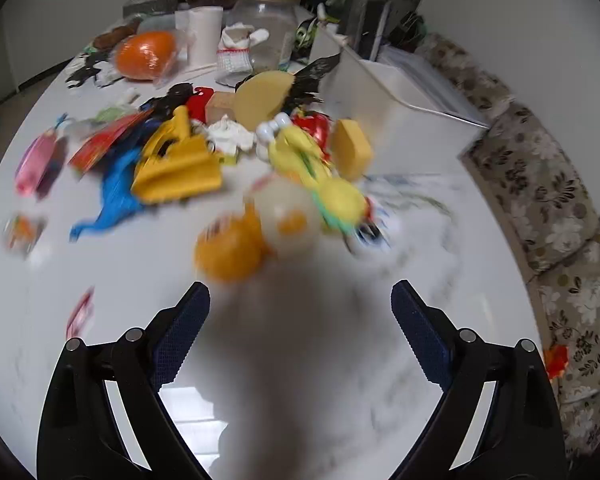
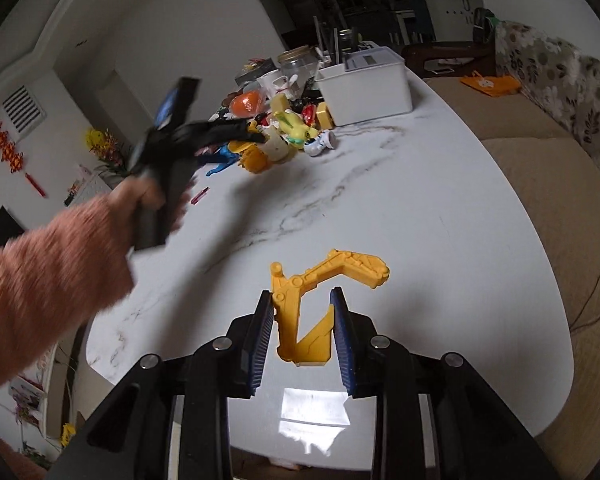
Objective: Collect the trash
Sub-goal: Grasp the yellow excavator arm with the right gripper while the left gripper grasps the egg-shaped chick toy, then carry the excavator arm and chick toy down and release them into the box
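Held item: yellow plastic excavator arm [image 2: 300, 320], a toy part, clamped between the blue-padded fingers of the right gripper [image 2: 302, 300], lifted above the near part of the surface.
Right fingers: clenched on the part's lower section; boom and angled end jut up and to the right past the fingertips.
Left gripper [image 1: 300, 292]: fingers spread wide with nothing between them, just short of the clutter; seen from the right wrist as a blurred black tool [image 2: 180, 136] in a hand with a pink fuzzy sleeve [image 2: 48, 264].
Clutter pile [image 1: 236, 160]: yellow toy bulldozer [image 1: 176, 164], blue dinosaur figure [image 1: 112, 196], orange ball [image 1: 228, 248], pale round object [image 1: 284, 212], yellow-green toy [image 1: 320, 176], yellow blocks; nearest pieces smeared by motion blur.
Hard to make out: small wrappers at the left edge [image 1: 24, 232], too blurred to identify; red packet [image 1: 104, 140] shows print, unreadable.
Writing: none legible in either view.
Farther back: white bin [image 1: 400, 112] just right of the pile, clear jar [image 1: 264, 28], paper roll [image 1: 204, 36], orange bagged item [image 1: 144, 56].
Surface [image 2: 420, 208]: white marble-patterned, rounded, near edge cut off by the gripper body.
Beyond: floral sofa [image 1: 540, 184].
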